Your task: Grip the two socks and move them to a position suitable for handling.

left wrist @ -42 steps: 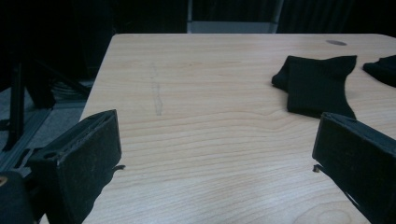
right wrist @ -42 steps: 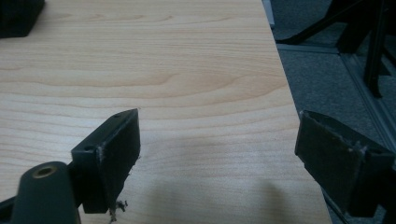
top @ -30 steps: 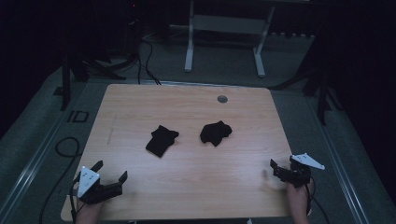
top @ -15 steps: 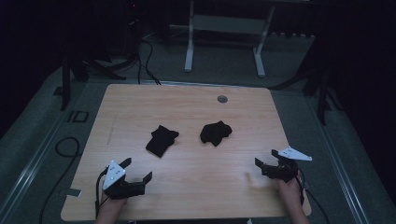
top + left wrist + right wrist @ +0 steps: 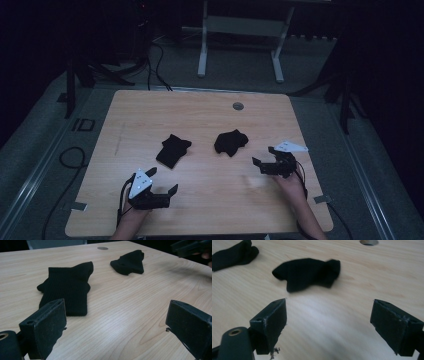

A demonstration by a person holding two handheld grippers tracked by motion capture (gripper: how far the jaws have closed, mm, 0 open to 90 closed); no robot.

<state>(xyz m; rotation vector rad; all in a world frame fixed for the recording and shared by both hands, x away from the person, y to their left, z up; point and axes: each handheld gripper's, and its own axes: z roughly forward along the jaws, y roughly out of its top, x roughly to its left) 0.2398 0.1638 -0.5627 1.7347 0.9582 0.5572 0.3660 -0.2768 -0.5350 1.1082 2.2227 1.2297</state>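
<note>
Jaws on both grippers stand wide apart, nothing between them. Left gripper [image 5: 161,187] has come up from the near left corner over the last second and now sits low over the table [image 5: 200,107], just short of the flat sock [image 5: 173,150]; in the left gripper view that sock [image 5: 67,288] lies ahead of my left jaw, its near edge almost at the jaw's tip. Right gripper [image 5: 264,161] has slid inward from the right edge; the crumpled sock [image 5: 230,141] lies ahead of it and toward its left jaw [image 5: 308,272], near but not yet between the pads.

2 socks, apart from each other, neither touched. I read the change as both approaches closing in at once: reach phase, grasp not yet begun. Next I'd want each gripper carried forward until cloth sits between the pads before closing
</note>
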